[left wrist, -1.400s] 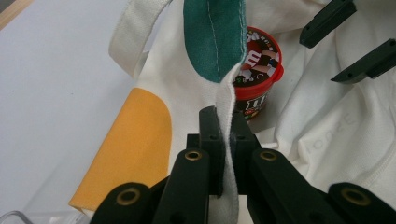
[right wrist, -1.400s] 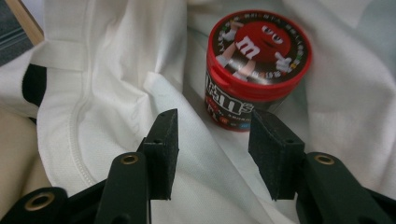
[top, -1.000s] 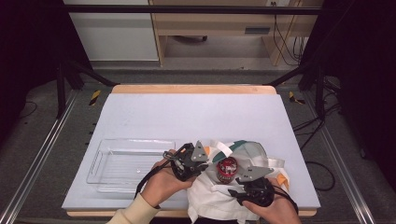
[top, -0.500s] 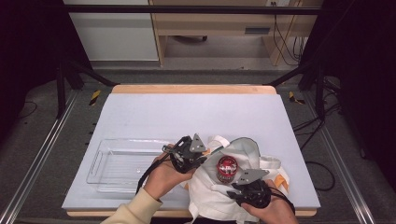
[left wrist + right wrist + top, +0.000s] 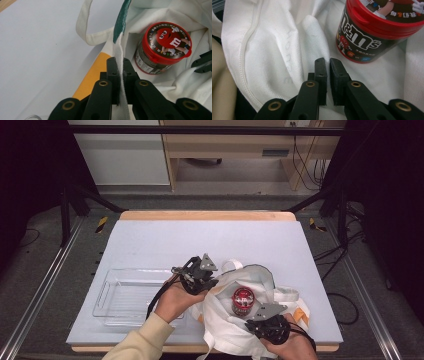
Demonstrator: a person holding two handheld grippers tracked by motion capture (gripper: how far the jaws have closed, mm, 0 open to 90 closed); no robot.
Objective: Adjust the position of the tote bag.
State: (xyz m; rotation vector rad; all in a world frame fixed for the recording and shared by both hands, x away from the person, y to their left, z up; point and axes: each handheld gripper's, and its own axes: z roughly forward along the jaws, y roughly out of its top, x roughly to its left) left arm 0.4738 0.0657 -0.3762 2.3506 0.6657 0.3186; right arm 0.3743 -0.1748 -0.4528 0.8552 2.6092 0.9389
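L gripper point(image 5: 119, 75) clamped on the rim of the white tote bag point(image 5: 235, 325), fabric edge pinched between its jaws, holding the mouth up at approx 10 o'clock of the bag. R gripper point(image 5: 328, 75) at 5 o'clock, jaws just closed to a narrow slit; can't tell if any cloth is caught. M&M's can point(image 5: 242, 300) w/ red lid sits inside the bag, btwn both grippers. Clear plastic tray point(image 5: 107, 292) at 9 o'clock on table point(image 5: 210, 240).

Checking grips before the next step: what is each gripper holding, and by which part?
Left gripper pinches the white cloth tote bag by its opening's edge. Right gripper is shut, with no cloth visibly between its fingers.
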